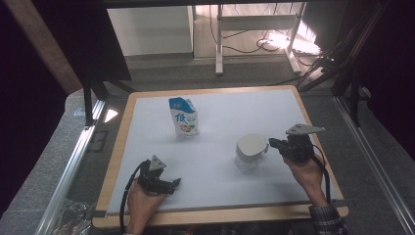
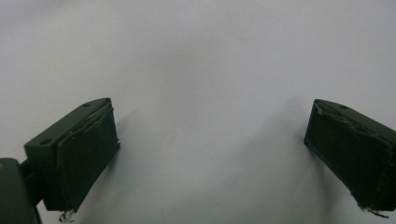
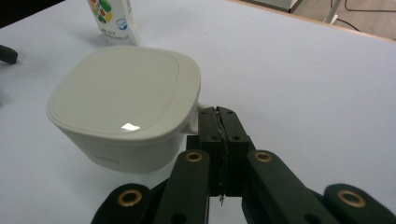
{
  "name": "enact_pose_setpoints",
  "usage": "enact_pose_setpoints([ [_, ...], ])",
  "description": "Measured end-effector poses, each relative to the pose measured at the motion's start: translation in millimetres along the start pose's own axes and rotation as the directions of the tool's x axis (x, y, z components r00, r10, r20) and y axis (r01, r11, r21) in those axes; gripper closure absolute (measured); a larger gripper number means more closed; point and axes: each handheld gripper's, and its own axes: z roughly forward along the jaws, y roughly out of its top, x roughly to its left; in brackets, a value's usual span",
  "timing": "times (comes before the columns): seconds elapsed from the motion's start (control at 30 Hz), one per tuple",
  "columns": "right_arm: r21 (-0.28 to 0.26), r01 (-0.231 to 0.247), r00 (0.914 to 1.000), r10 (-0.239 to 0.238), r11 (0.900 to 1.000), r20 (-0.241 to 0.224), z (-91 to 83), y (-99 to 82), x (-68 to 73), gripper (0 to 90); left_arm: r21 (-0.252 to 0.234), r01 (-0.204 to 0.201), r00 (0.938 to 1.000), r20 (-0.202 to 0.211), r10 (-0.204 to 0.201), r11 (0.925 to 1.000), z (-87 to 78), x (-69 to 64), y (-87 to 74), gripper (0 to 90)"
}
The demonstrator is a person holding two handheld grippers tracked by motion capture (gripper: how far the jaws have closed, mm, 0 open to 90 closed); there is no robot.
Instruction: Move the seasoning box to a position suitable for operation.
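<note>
Our right gripper [image 3: 219,140] has its jaws pressed tight on the tab at the lid [image 3: 121,91] of the white container [image 1: 249,152], right of centre. Our left gripper [image 1: 159,182] rests wide open, empty, well apart from it.

Pouch [image 3: 112,21] top beyond frame edge

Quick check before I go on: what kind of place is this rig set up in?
Most likely a lab or data-recording workspace, not a home. The table is a wood-edged board under a white sheet, framed by metal rails; loose cables lie on the floor behind, and dark panels flank the station.
</note>
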Motion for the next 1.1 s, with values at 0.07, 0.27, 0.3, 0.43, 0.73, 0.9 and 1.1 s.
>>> enact_pose_setpoints([
  [0.07, -0.012, 0.001, 1.0000, -0.001, 0.9999, 0.000, -1.5, 4.0, -0.7, 89.5, 0.000, 0.000, 1.0000, 0.000, 0.000, 1.0000, 0.0, 0.0, 0.0, 2.3],
  [0.27, -0.028, -0.004, 0.9998, 0.004, 0.9996, -0.020, -0.7, 13.7, -2.1, 89.6, -0.002, 0.005, 1.0000, 0.000, -0.005, 1.0000, 0.2, -0.3, -0.1, 2.4],
  [0.3, -0.027, -0.001, 0.9997, 0.000, 0.9996, -0.024, -0.1, 15.2, -1.7, 89.6, -0.003, 0.008, 1.0000, -0.001, -0.008, 1.0000, 0.1, -0.5, -0.1, 2.3],
  [0.43, -0.027, 0.011, 0.9992, -0.012, 0.9996, -0.038, 3.6, 20.0, 1.2, 89.6, -0.003, 0.005, 1.0000, 0.000, -0.005, 1.0000, 0.2, -0.3, -0.1, 2.3],
  [0.73, -0.014, 0.027, 0.9977, -0.028, 0.9995, -0.061, 13.4, 23.3, 3.6, 89.6, -0.003, 0.002, 1.0000, -0.001, -0.002, 1.0000, 0.1, -0.1, 0.0, 2.3],
  [0.9, -0.013, 0.024, 0.9975, -0.025, 0.9996, -0.066, 16.7, 23.8, 3.0, 89.5, -0.003, 0.003, 1.0000, 0.000, -0.003, 1.0000, 0.2, -0.1, 0.0, 2.3],
  [1.1, -0.016, 0.024, 0.9974, -0.025, 0.9996, -0.067, 17.6, 24.0, 3.6, 89.6, -0.002, 0.001, 1.0000, 0.001, -0.001, 1.0000, 0.1, 0.0, 0.0, 2.3],
])
